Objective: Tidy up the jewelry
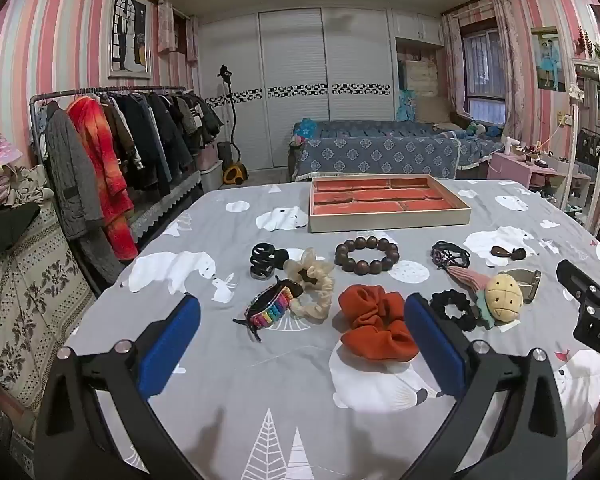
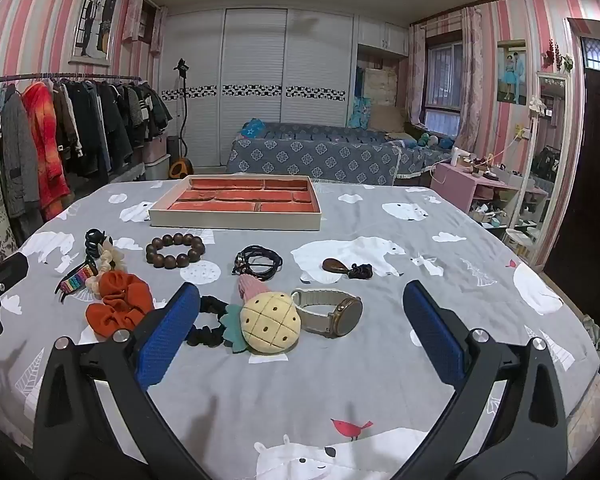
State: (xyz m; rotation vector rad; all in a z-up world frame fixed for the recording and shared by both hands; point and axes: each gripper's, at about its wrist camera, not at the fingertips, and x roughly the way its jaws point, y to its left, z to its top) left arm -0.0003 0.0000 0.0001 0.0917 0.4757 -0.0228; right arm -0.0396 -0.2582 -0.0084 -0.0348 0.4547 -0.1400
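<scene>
Where nothing lies, bare cloth (image 2: pixel 300 392) between right tongs (image 2: pixel 300 320).

Tablecloth (image 2: pixel 380 380): matt printed cloth. Bead bracelet (image 2: pixel 175 250): glossy dark wood. Orange scrunchie (image 1: pixel 374 322): soft matt fabric. Tray (image 2: pixel 236 216): smooth pale rim, red velvety lining. Watch (image 2: pixel 346 316): metal case, woven strap.

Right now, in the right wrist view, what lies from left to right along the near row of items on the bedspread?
Orange scrunchie → black scrunchie → plush pineapple → watch.
</scene>
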